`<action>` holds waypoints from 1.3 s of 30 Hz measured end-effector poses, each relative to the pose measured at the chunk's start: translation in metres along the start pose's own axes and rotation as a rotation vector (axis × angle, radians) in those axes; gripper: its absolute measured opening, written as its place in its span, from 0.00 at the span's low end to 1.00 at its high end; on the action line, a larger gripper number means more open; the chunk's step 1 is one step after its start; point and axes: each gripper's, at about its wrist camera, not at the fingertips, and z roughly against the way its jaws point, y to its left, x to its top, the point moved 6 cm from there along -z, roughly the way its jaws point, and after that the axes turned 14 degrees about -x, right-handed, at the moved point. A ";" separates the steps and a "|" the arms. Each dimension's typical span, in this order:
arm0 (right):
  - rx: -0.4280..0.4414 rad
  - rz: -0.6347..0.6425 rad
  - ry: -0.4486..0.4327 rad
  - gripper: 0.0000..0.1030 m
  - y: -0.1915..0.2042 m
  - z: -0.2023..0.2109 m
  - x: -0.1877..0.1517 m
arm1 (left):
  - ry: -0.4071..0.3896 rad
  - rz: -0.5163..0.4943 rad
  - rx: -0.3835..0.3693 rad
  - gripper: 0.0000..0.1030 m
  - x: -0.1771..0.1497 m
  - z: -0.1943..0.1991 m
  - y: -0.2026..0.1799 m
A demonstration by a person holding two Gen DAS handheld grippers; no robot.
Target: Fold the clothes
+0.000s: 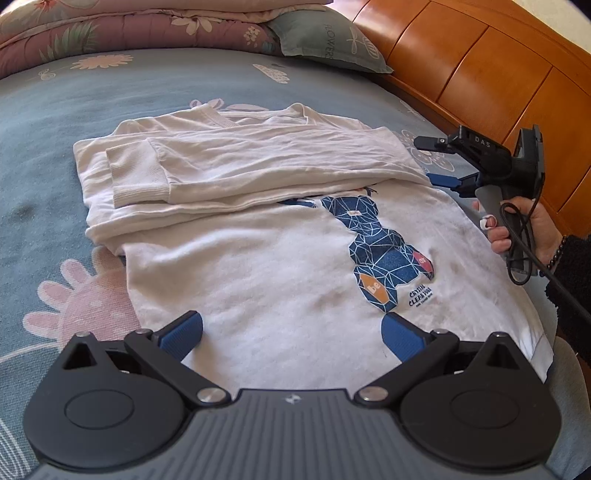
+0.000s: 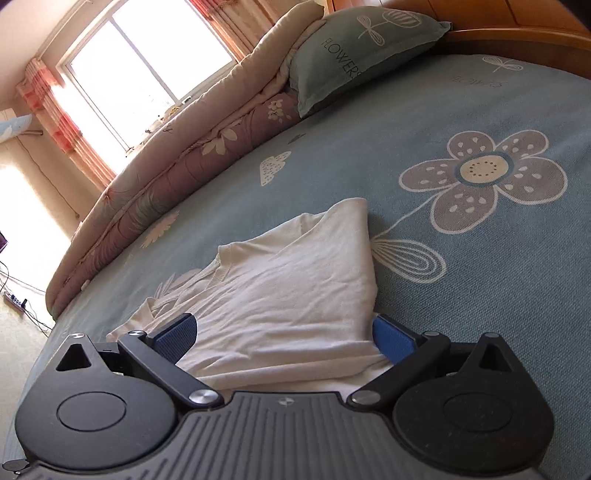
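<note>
While one white shirt [image 1: 280,229] lies half-folded, L gripper [image 1: 291,334] & R gripper [image 2: 284,338] both gape wide, holding nothing.

You can read "FLOWERS" on the pillow [image 1: 325,37], "be" and "CRYSTAL CLEAR" on the shirt [image 1: 373,288], "DAS" on the right hand-held gripper [image 1: 441,162]

White shirt [image 2: 288,314] btwn jaws (apart)

Blue bedspread [image 1: 122,92], printed with pale flowers, covers the whole bed. Folded mauve floral quilt [image 1: 122,31] along far edge. Grey-green pillow [image 1: 325,40], lettered "FLOWERS", at far right, touching the quilt. Orange wooden headboard [image 1: 480,62] along right side. Bright window [image 2: 144,70] with red-striped curtains [image 2: 70,125] beyond the quilt.
</note>
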 end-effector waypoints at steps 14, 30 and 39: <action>-0.101 0.045 -0.009 1.00 0.013 -0.038 0.023 | -0.007 0.004 -0.006 0.99 0.001 -0.001 0.003; -0.071 0.131 0.003 1.00 -0.012 0.011 0.018 | -0.008 -0.002 0.004 0.99 0.000 -0.001 0.002; -0.053 0.186 0.136 1.00 0.022 -0.013 0.013 | -0.009 -0.001 0.001 0.99 0.001 -0.002 0.004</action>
